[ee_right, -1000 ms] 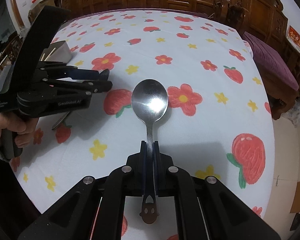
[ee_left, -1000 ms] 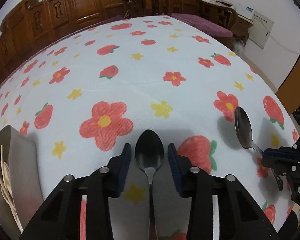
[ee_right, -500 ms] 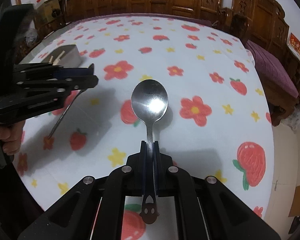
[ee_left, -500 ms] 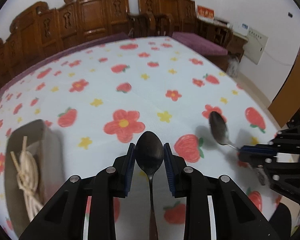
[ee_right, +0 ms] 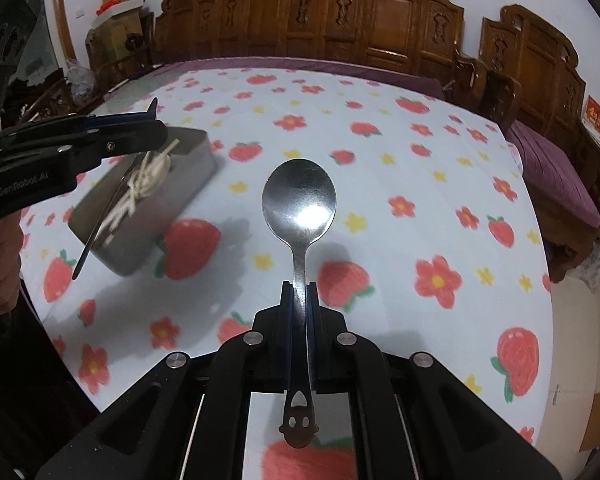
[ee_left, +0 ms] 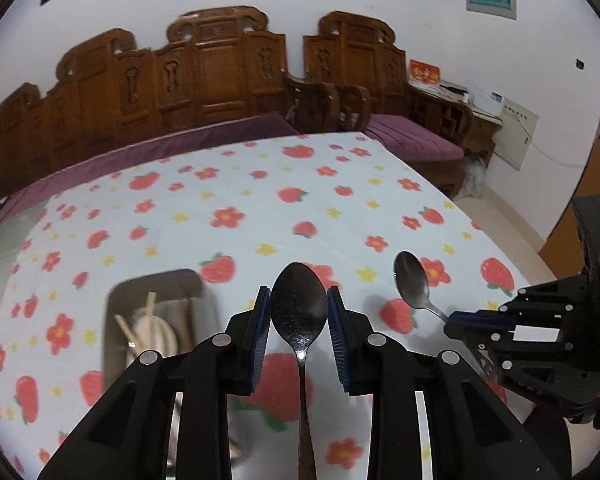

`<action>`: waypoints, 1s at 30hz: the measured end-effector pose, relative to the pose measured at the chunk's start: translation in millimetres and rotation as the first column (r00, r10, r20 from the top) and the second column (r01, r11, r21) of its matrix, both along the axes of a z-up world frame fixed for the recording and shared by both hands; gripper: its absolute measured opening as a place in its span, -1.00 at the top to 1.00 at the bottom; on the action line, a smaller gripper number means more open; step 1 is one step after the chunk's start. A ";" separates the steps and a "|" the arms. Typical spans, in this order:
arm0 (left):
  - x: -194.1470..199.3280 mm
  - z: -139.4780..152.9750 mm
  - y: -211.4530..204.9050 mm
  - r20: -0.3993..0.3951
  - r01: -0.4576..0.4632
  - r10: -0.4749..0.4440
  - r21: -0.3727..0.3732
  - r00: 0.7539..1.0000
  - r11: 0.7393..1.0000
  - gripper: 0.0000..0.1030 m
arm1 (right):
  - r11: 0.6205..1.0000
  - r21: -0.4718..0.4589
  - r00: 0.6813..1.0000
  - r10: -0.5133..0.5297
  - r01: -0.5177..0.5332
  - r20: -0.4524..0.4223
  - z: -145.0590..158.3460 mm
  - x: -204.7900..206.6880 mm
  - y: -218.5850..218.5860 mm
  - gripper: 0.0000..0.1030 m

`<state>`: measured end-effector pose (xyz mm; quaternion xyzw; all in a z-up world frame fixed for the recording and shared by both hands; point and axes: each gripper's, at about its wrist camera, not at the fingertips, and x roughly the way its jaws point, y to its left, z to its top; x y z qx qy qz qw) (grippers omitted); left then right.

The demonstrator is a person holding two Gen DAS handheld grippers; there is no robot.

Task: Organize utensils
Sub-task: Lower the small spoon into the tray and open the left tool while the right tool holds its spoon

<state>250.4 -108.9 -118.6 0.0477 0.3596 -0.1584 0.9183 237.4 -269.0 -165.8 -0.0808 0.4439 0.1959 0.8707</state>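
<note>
My left gripper [ee_left: 299,312] is shut on the bowl of a steel spoon [ee_left: 299,316] and holds it in the air, handle hanging back toward me. It also shows in the right wrist view [ee_right: 132,124], above the metal box [ee_right: 188,168]. My right gripper [ee_right: 299,292] is shut on the handle of a second spoon [ee_right: 299,204], bowl pointing forward, well above the table. That spoon shows in the left wrist view [ee_left: 412,280], held at my right. The grey metal box [ee_left: 112,320] holds chopsticks [ee_left: 150,320] and lies below left of my left gripper.
The table wears a white cloth [ee_right: 380,160] with strawberries and flowers. Carved wooden benches [ee_left: 220,76] with purple cushions run along its far side. A person's hand [ee_right: 0,264] holds the left gripper.
Both grippers have risen from the table, each carrying its spoon. The left gripper closed on its spoon's bowl and now hangs over the box area, which has come further into view.
</note>
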 end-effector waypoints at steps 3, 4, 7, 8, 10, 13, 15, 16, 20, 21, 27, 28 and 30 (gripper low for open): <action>1.9 4.6 17.6 0.008 -0.026 0.026 0.005 1.000 1.000 0.49 | 1.000 0.012 1.000 0.009 -0.009 0.010 4.9 1.5 12.7 0.85; 3.6 5.4 24.5 0.009 -0.036 0.036 0.008 0.999 0.999 0.49 | 1.000 0.016 1.000 0.012 -0.012 0.012 6.4 2.4 17.0 0.85; 9.6 5.2 44.1 0.010 -0.065 0.064 0.013 0.998 0.998 0.49 | 0.999 0.030 1.000 0.021 -0.021 0.018 10.4 5.2 29.7 0.85; 12.8 4.5 52.1 0.009 -0.076 0.076 0.012 0.997 0.997 0.49 | 0.999 0.033 1.000 0.023 -0.024 0.019 11.0 6.0 33.1 0.85; 19.0 1.4 66.7 0.002 -0.100 0.100 0.013 0.995 0.995 0.49 | 0.999 0.042 0.999 0.029 -0.030 0.021 13.0 9.0 42.7 0.85; 30.7 -8.0 86.0 -0.018 -0.134 0.134 0.018 0.991 0.991 0.49 | 0.998 0.051 0.999 0.038 -0.039 0.024 15.0 11.9 54.4 0.85; 38.8 -18.2 97.0 -0.038 -0.157 0.158 0.024 0.987 0.987 0.49 | 0.997 0.062 0.999 0.041 -0.043 0.024 16.4 15.9 63.8 0.85; 43.8 -25.4 104.0 -0.057 -0.170 0.171 0.021 0.984 0.985 0.49 | 0.997 0.066 0.999 0.041 -0.042 0.024 17.0 17.2 67.2 0.85; 50.7 -45.9 116.0 -0.104 -0.191 0.192 0.019 0.976 0.981 0.48 | 0.994 0.094 0.999 0.046 -0.047 0.021 18.0 22.5 86.3 0.85; 51.7 -50.2 117.2 -0.114 -0.193 0.195 0.024 0.974 0.981 0.48 | 0.994 0.097 0.999 0.047 -0.049 0.020 17.8 24.0 89.7 0.85; 47.9 -64.1 131.1 -0.157 -0.200 0.202 0.025 0.967 0.979 0.30 | 0.992 0.109 0.998 0.068 -0.069 0.015 16.1 28.4 116.5 0.85; 46.0 -62.7 133.4 -0.155 -0.202 0.203 0.023 0.967 0.979 0.26 | 0.991 0.112 0.997 0.073 -0.074 0.013 15.7 29.2 122.1 0.85; 39.0 -57.2 140.5 -0.142 -0.201 0.202 0.022 0.969 0.979 0.23 | 0.990 0.114 0.997 0.079 -0.080 0.013 15.1 30.5 130.3 0.85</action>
